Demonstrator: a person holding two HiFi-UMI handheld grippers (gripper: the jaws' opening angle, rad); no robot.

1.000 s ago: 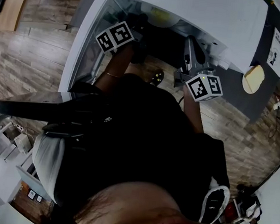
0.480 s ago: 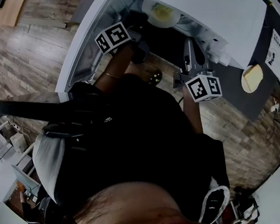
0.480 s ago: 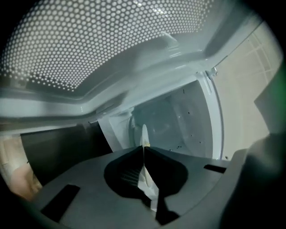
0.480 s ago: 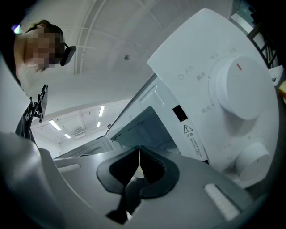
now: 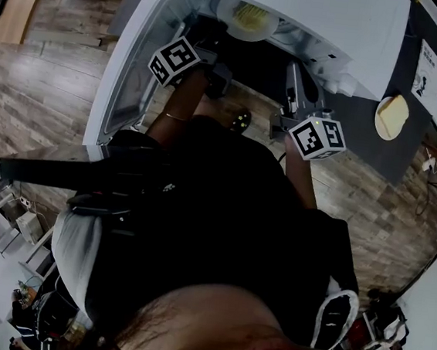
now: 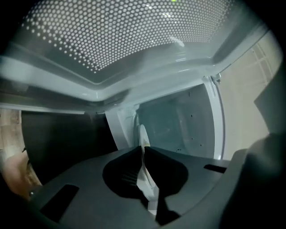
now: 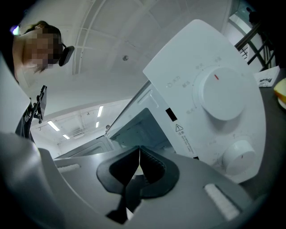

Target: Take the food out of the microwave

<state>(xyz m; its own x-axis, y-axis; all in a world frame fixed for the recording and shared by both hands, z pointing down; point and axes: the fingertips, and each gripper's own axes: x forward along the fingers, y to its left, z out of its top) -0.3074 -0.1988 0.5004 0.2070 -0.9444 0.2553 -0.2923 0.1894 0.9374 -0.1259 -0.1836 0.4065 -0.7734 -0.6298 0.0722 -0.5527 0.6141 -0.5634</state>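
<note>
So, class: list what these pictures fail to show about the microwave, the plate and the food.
- Food: head view, too small to name; left gripper view shows the plate edge-on, hiding it.
- Dial lettering: right gripper view, too faint to read.
- Yellow item: right gripper view, cut by the right edge.

Your left gripper (image 6: 142,151) reaches to the far side, its jaws pinched tight on the thin white rim of a plate (image 6: 143,136), and your bare left forearm (image 5: 181,106) stretches out straight behind it. Your right gripper (image 7: 139,151) sits to the right and nearer to you, pointing about level, with its jaws pressed together and nothing between them. The two grippers are well apart, the left one's marker cube (image 5: 174,59) and the right one's marker cube (image 5: 318,136) both turned up toward your head.
</note>
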